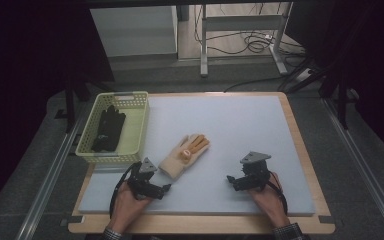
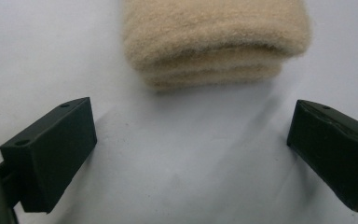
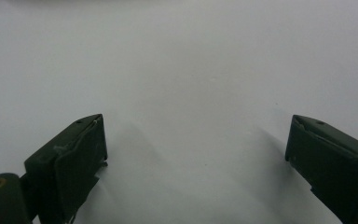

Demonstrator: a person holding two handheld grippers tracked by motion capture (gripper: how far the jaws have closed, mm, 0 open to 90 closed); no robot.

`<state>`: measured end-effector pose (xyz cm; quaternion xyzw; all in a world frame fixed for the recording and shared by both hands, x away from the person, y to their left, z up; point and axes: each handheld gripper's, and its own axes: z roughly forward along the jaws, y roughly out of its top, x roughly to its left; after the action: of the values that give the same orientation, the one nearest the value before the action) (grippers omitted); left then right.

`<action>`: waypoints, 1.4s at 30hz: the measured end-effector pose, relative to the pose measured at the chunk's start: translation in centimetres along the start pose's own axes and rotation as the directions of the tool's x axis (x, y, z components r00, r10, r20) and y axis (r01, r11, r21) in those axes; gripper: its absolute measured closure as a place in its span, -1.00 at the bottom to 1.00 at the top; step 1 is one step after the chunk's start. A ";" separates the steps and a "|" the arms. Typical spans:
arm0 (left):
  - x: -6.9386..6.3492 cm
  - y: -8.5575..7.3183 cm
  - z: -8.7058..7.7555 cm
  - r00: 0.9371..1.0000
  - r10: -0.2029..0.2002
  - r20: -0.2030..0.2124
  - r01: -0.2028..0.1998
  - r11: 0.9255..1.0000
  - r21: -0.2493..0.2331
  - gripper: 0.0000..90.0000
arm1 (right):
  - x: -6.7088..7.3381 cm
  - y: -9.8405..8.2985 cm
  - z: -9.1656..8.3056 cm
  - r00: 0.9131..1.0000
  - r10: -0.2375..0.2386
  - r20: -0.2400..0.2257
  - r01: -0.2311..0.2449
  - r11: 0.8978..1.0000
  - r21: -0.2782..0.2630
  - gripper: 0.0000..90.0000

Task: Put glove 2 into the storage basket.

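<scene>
The cream glove [image 1: 184, 155] lies flat on the counter [image 1: 240, 125] toward its near-left corner. The left gripper [image 1: 166, 189] sits just before the cuff, fingers apart and empty. The right gripper [image 1: 230, 179], near the near edge, has fingers apart.

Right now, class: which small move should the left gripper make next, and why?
Probably ease the left gripper forward to the cuff of the cream glove. Its jaws stand open with only bare mat between them; the cuff lies just ahead, apart from them. A black glove already lies in the basket.
</scene>
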<state>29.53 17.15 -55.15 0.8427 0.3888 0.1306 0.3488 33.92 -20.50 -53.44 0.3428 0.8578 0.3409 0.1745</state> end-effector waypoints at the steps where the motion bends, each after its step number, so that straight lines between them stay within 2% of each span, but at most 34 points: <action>1: 0.0 0.0 0.0 1.000 0.000 0.000 0.000 1.000 0.000 -0.97 | -0.2 0.0 0.1 1.000 0.013 -0.009 -0.013 1.000 0.004 -0.90; 10: 0.1 0.0 -0.1 1.000 0.003 0.008 -0.003 1.000 -0.001 -0.97 | -0.2 0.0 0.1 1.000 0.012 -0.008 -0.012 1.000 0.003 -0.90; 13: 0.2 0.1 -0.1 1.000 -0.011 0.019 0.011 1.000 -0.003 -0.99 | -0.1 0.0 0.1 1.000 0.012 -0.008 -0.012 1.000 0.002 -0.90; 15: 0.2 0.3 -0.3 0.999 -0.025 0.030 0.025 1.000 -0.011 -1.00 | -0.1 0.0 0.1 1.000 0.012 -0.008 -0.012 1.000 0.002 -0.90; 19: 0.2 0.9 -0.8 0.998 -0.023 0.052 0.026 0.999 -0.044 -1.00 | -0.1 -0.1 0.1 1.000 0.011 -0.007 -0.011 1.000 0.002 -0.90; 26: -0.4 3.3 -1.0 0.998 -0.002 0.063 0.005 0.999 -0.048 -1.00 | -0.1 -0.1 0.1 1.000 0.013 -0.007 -0.013 1.000 0.002 -0.90; 33: -0.3 6.2 -0.5 0.999 0.012 0.042 -0.011 0.999 -0.031 -1.00 | -0.1 -0.1 0.1 1.000 0.013 -0.007 -0.013 1.000 0.002 -0.90; 37: 0.0 7.7 0.3 0.999 0.015 0.045 -0.014 1.000 -0.017 -1.00 | -0.1 -0.1 0.1 1.000 0.013 -0.008 -0.013 1.000 0.002 -0.90; 42: 0.0 8.6 2.1 0.998 0.015 0.055 -0.015 1.000 0.009 -1.00 | -0.1 -0.1 0.1 1.000 0.012 -0.008 -0.012 1.000 0.002 -0.90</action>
<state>35.46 12.20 -50.75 0.8505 0.3732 0.1081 0.3545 34.03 -20.61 -53.52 0.3470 0.8567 0.3424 0.1688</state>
